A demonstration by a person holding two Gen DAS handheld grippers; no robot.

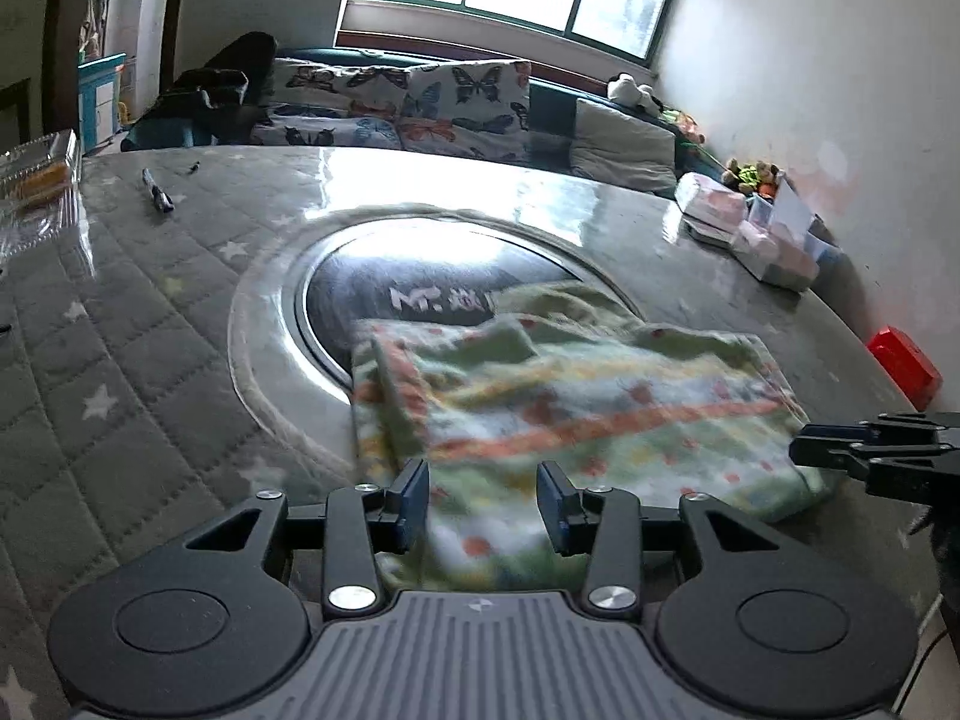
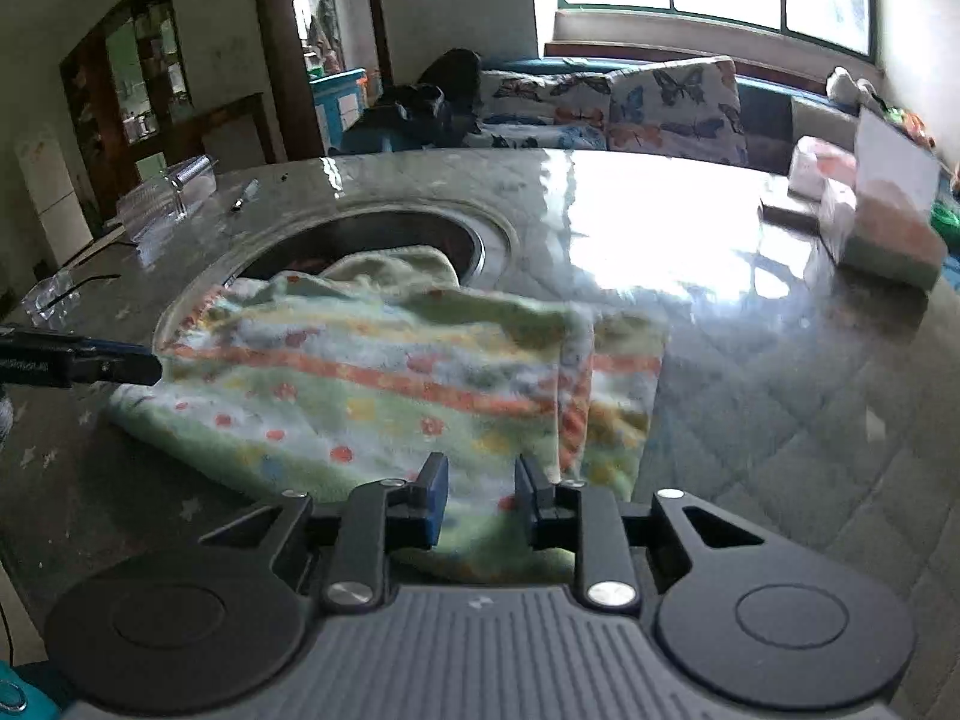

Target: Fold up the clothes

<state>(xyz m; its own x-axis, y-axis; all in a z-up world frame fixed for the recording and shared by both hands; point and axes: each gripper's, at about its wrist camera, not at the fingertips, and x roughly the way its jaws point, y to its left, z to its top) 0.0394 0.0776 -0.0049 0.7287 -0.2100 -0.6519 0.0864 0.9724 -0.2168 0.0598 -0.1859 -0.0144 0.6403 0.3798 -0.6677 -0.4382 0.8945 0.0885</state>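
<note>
We hover both gaping grippers, left gripper (image 1: pixel 483 501) and right gripper (image 2: pixel 478 495), at the lower frame over the garment (image 1: pixel 576 402); we should pinch matching corners evenly.

Both grippers are held low and level, pointing forward, the left gripper (image 1: pixel 483 498) with jaws spread wide and the right gripper (image 2: pixel 480 495) with jaws likewise parted, nothing being clamped between either pair.
</note>
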